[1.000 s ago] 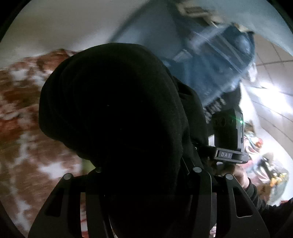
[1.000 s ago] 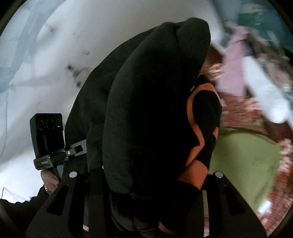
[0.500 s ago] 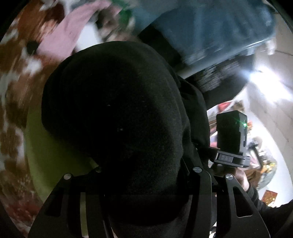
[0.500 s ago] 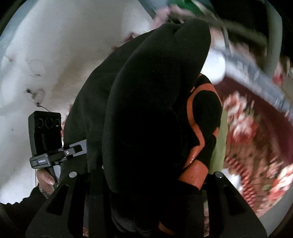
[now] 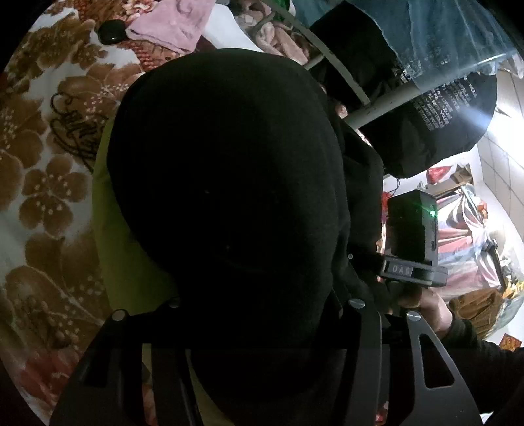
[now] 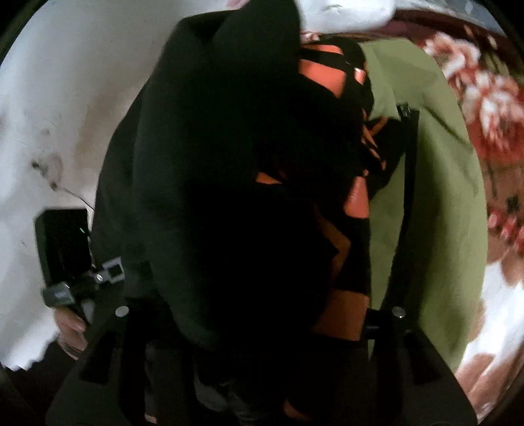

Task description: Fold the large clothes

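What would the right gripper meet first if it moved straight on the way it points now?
Probably the green cloth spread on the flowered blanket. The black garment between the opening fingers of the right gripper hides the direct line, so the depth is unclear.

The big garment (image 5: 222, 196) is black with orange stripes (image 6: 327, 75). Under it lies a green cloth (image 6: 435, 196). The blanket (image 5: 42, 157) is white with brown flowers. A towel (image 5: 170, 23) is pink.

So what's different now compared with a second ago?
Both grippers have come down with the black garment toward the green cloth on the floral blanket, which now fills more of each view. The right gripper jaws are opening, the bunched fabric between them. The left gripper stays bundled in the garment.
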